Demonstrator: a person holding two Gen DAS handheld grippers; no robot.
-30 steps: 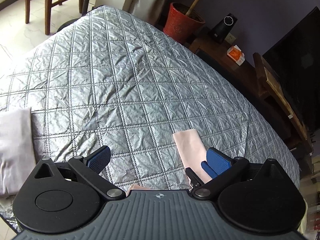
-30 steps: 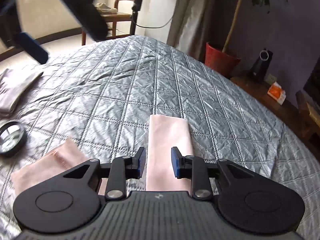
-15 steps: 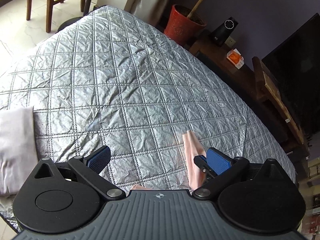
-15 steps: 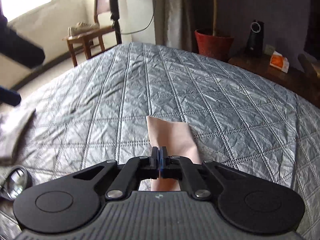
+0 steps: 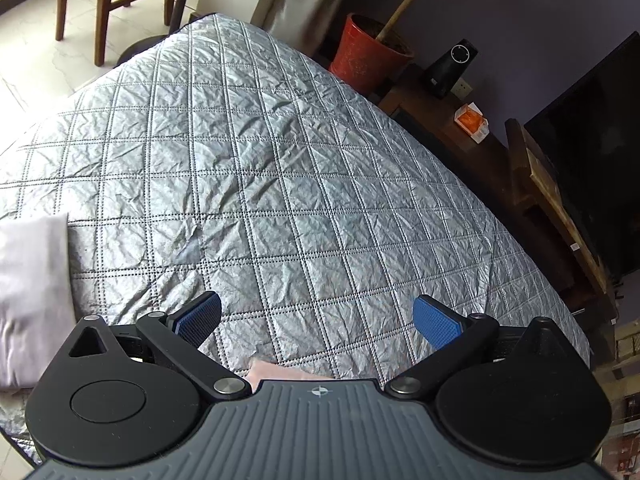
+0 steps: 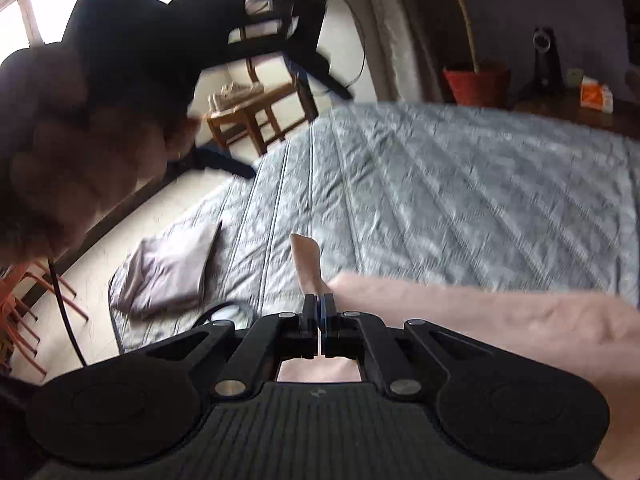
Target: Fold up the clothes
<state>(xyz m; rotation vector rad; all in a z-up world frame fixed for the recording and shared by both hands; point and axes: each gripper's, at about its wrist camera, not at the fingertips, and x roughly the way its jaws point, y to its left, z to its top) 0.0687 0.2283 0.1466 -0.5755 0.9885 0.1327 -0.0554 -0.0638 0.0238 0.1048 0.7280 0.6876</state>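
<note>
Silver diamond-quilted bedspread [image 5: 280,184], pale pink garment [image 6: 500,312], lilac folded cloth [image 5: 28,292].

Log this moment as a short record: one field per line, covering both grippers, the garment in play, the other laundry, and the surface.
surface: grey quilted bedspread
left gripper: open, holding nothing, above the bedspread
right gripper: shut on the pink garment
pink garment: an edge pinched between the pads, raised off the bed; a strip sticks up past the fingertips
lavender garment: folded, lying near the bed's left edge
view quality: right wrist view is motion-blurred
fold state: cannot tell how far along
</note>
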